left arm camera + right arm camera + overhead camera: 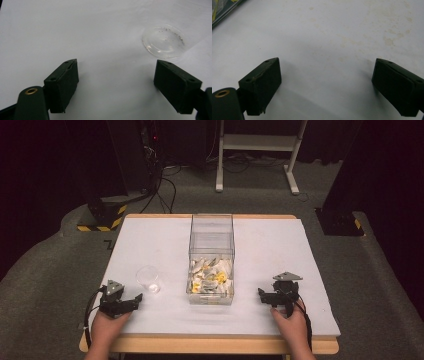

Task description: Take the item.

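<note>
Cup [165,41] just beyond left fingers [62,83]

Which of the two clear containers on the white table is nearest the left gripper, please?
The small round clear plastic cup, standing just ahead of the open left gripper; the tall rectangular clear box holding white and yellow pieces sits farther away, mid-table.

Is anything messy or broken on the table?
Nothing is broken or spilled. The clear cup has dark specks on its bottom, and the white table cover has faint yellowish stains near the right gripper.
</note>
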`<state>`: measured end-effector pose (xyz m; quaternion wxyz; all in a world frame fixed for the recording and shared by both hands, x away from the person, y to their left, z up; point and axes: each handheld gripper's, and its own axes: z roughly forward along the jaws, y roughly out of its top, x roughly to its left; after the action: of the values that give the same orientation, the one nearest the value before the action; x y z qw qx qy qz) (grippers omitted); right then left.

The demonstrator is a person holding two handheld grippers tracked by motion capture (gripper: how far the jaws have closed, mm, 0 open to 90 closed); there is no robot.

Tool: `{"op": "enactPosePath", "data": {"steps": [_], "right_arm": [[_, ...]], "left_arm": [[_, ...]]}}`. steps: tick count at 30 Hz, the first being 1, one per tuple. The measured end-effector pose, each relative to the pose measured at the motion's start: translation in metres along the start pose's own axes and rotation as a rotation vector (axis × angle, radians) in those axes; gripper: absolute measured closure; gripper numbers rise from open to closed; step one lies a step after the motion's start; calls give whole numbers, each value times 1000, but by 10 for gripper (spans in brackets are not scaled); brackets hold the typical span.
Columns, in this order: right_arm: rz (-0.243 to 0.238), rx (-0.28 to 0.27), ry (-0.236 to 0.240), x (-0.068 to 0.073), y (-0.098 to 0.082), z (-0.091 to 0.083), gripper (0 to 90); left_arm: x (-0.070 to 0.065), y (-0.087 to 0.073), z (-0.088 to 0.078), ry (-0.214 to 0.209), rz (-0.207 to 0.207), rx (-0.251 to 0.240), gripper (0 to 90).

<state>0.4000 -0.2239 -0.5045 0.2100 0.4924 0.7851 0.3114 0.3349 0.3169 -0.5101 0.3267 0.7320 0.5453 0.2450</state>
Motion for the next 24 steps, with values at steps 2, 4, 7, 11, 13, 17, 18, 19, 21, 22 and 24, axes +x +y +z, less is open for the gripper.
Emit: {"op": "enactPosePath", "data": {"steps": [2, 4, 7, 11, 13, 17, 18, 19, 21, 22, 24], "right_arm": [[3, 1, -1, 0, 0, 0, 86], [3, -1, -10, 1, -1, -1, 90], [19, 3, -9, 1, -1, -2, 93], [24, 0, -15, 3, -3, -3, 93], [25, 1, -11, 3, -3, -4, 92], [32, 7, -27, 7, -7, -9, 96], [27, -4, -33, 8, -8, -9, 98], [27, -4, -33, 8, -8, -9, 98], [28, -5, -33, 8, -9, -9, 98], [27, -7, -36, 8, -9, -9, 100], [29, -9, -33, 9, -9, -9, 107]], "left_arm": [[-1, 0, 0, 6, 1, -1, 200], [-1, 0, 0, 10, 2, 2, 200], [-1, 0, 0, 9, 2, 3, 200], [-2, 0, 0, 12, -5, 2, 201], [-2, 0, 0, 13, 1, 3, 200], [-2, 0, 0, 13, 0, 2, 201], [-2, 0, 0, 12, 0, 3, 201], [-2, 0, -1, 13, -1, 4, 201], [-3, 0, -1, 19, -3, -1, 202], [-3, 0, -1, 20, -3, 0, 202], [-3, 0, -1, 21, -4, 0, 202]]}}
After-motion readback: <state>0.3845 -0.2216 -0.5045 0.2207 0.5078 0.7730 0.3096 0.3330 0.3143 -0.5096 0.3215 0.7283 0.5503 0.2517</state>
